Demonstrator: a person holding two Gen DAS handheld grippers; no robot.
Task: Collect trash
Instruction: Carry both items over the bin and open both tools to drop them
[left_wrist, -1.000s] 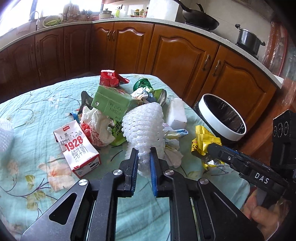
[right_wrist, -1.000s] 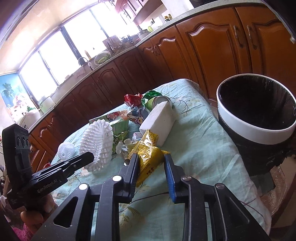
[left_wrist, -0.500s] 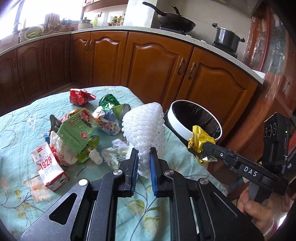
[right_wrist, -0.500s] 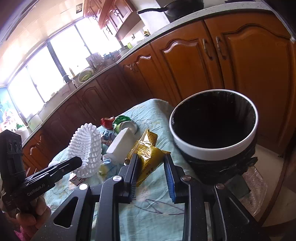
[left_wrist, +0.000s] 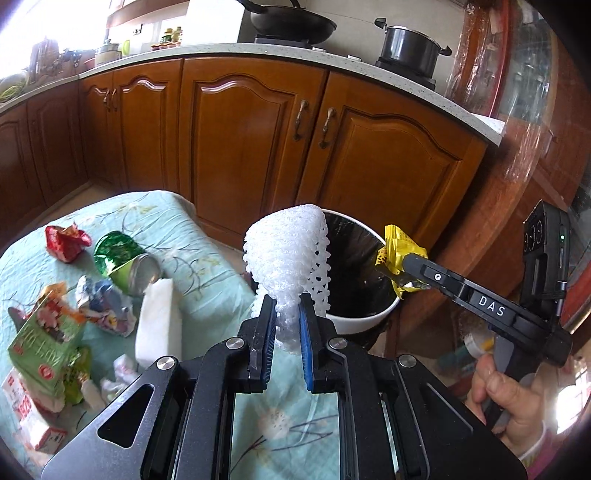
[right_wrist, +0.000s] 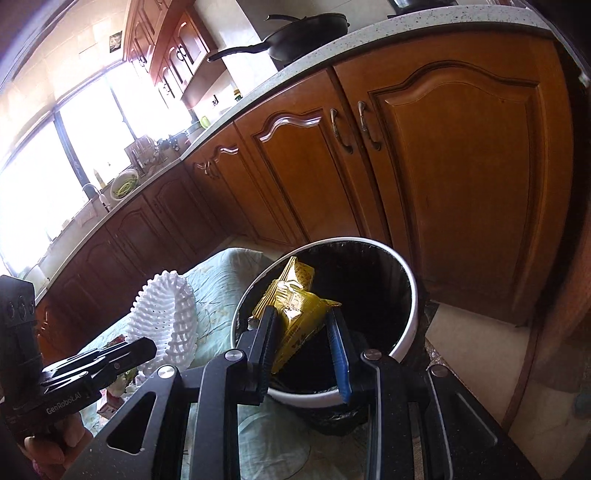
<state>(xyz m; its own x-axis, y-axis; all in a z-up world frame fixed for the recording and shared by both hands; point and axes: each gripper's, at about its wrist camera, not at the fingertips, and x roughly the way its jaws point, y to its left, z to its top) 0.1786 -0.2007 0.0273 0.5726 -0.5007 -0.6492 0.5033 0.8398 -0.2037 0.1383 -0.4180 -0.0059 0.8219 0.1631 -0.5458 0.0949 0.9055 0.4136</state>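
My left gripper (left_wrist: 287, 306) is shut on a white foam fruit net (left_wrist: 288, 254) and holds it up at the table's edge, right beside the white-rimmed trash bin (left_wrist: 358, 321) with its black liner. The net also shows in the right wrist view (right_wrist: 166, 317). My right gripper (right_wrist: 301, 325) hangs over the bin's mouth (right_wrist: 402, 343) with a yellow snack wrapper (right_wrist: 295, 306) between its fingers; the jaws stand wider than before and the wrapper leans on the left finger. In the left wrist view the right gripper (left_wrist: 400, 264) holds the wrapper (left_wrist: 393, 253) over the bin's far rim.
On the floral tablecloth (left_wrist: 207, 258) lie a red wrapper (left_wrist: 66, 242), a green can (left_wrist: 125, 262), a white foam block (left_wrist: 157, 321), a green carton (left_wrist: 44, 343), a milk carton (left_wrist: 26, 413) and crumpled paper. Wooden cabinets (left_wrist: 258, 147) stand close behind the bin.
Both grippers have swung right from the trash pile to the bin. The right gripper's jaws have widened around the yellow wrapper over the bin's mouth.
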